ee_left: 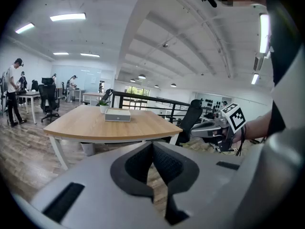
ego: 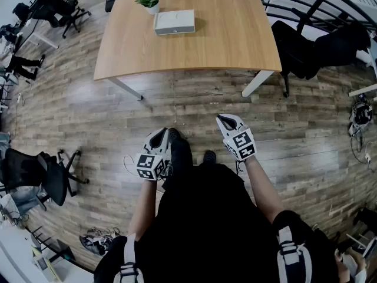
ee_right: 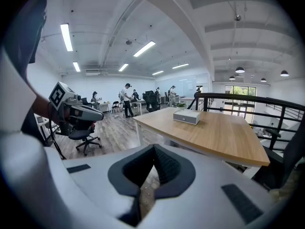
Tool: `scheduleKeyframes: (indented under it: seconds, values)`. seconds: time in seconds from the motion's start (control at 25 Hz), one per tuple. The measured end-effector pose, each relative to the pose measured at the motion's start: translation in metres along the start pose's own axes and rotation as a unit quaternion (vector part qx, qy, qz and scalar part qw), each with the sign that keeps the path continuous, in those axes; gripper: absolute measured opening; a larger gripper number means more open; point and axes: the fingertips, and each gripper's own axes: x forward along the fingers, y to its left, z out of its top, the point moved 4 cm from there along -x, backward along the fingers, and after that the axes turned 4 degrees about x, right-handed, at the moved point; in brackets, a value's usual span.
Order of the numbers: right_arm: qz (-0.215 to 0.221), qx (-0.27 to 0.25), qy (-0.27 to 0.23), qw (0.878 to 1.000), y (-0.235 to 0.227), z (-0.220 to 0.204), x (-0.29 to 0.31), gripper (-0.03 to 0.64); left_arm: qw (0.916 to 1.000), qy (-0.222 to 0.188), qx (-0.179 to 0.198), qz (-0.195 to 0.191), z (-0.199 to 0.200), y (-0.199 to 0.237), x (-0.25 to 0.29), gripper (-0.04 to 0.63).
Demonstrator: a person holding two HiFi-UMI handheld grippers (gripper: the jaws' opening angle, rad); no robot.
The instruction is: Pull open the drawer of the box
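A flat grey-white box [ego: 174,22] with a drawer front lies at the far side of a wooden table [ego: 224,40], beside a small potted plant [ego: 149,2]. The box also shows far ahead in the left gripper view [ee_left: 117,115] and in the right gripper view [ee_right: 186,117]. My left gripper [ego: 162,132] and right gripper [ego: 225,118] hang over the wood floor, well short of the table. Each points toward it. Both are shut with nothing between the jaws, as seen at the left gripper [ee_left: 153,144] and the right gripper [ee_right: 153,148].
A black office chair [ego: 41,173] stands at the left. Another chair draped in black cloth [ego: 312,49] stands right of the table, by a black railing [ego: 321,2]. Cables lie on the floor [ego: 97,240]. People stand at desks far off [ee_left: 12,92].
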Motion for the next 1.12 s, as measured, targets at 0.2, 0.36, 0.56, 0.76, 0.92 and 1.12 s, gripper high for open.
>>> scheduleKeyframes:
  seconds: [0.2,0.36,0.56,0.76,0.92,1.12]
  values:
    - [0.012,-0.01,-0.005,1.0,0.017,0.003,-0.005,0.025,0.9999,-0.01,0.002,0.009,0.001,-0.003,-0.008,0.023]
    - [0.018,-0.016,-0.002,1.0,0.025,0.005,-0.006,0.025,1.0,-0.007,0.005,0.0,-0.001,-0.008,-0.008,0.023]
    - [0.016,-0.014,-0.004,1.0,0.027,0.008,-0.002,0.025,1.0,-0.004,-0.005,0.002,-0.006,-0.004,-0.011,0.023]
    - [0.011,-0.019,0.006,1.0,0.026,0.011,0.011,0.025,0.9999,-0.007,-0.009,0.007,-0.003,0.013,-0.011,0.023]
    - [0.0,-0.016,0.014,1.0,0.023,0.016,0.024,0.025,0.9999,-0.002,-0.013,0.004,0.0,0.032,-0.007,0.023]
    - [-0.008,-0.014,0.024,1.0,0.018,0.024,0.036,0.025,1.0,-0.006,-0.001,-0.006,0.015,0.051,0.008,0.023]
